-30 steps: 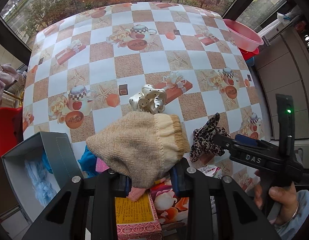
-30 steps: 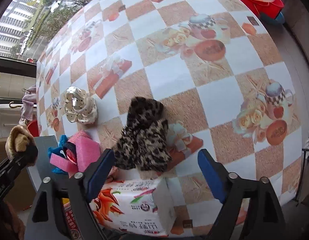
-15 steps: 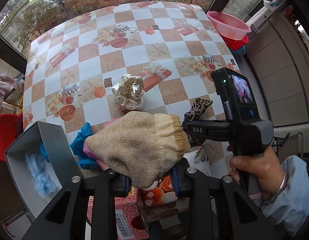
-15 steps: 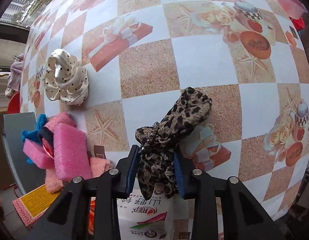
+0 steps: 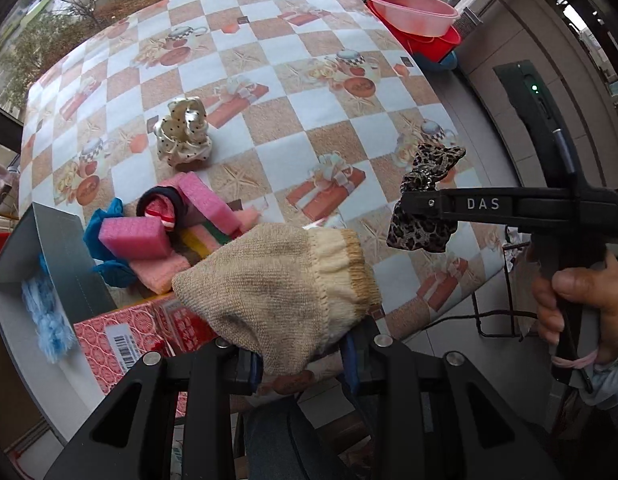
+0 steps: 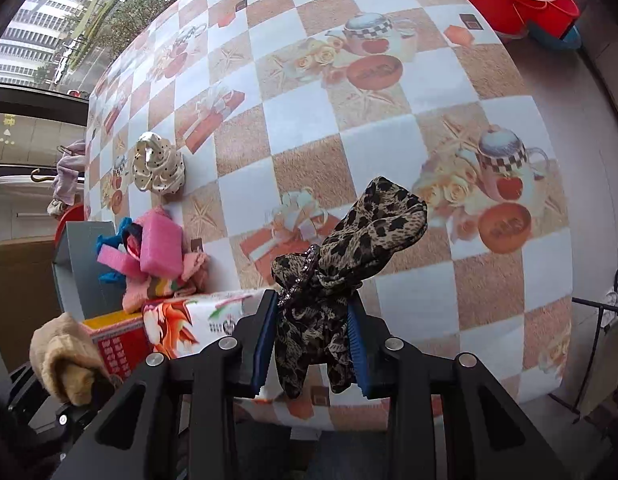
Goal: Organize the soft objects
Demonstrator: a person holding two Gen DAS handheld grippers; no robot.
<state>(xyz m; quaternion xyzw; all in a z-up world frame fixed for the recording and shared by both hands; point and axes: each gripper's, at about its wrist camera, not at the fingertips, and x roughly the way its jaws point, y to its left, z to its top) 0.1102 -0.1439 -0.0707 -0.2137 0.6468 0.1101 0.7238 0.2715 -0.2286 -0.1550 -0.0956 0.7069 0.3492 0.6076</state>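
both tools are clamped on cloth: the left gripper [image 5: 301, 364] pinches a tan knit glove [image 5: 281, 292], and the right gripper [image 6: 313, 340], whose jaws have just been closing, squeezes a leopard-print bow [image 6: 341, 264] held above the table [image 6: 309, 128]. just beyond lie printed boxes [image 6: 197, 320], then a heap of pink sponges [image 5: 149, 236] beside a grey box [image 5: 49, 280]. farther off sits a dotted cream scrunchie [image 5: 183, 132], and past the table's far corner, red basins [image 5: 425, 24].

On the counter [image 5: 293, 92] the scrunchie [image 5: 183, 132] sits alone, behind the sponge pile [image 5: 165, 224]; the open box [image 5: 41, 280] stands left of the pile, basins [image 5: 417, 28] off the far right corner
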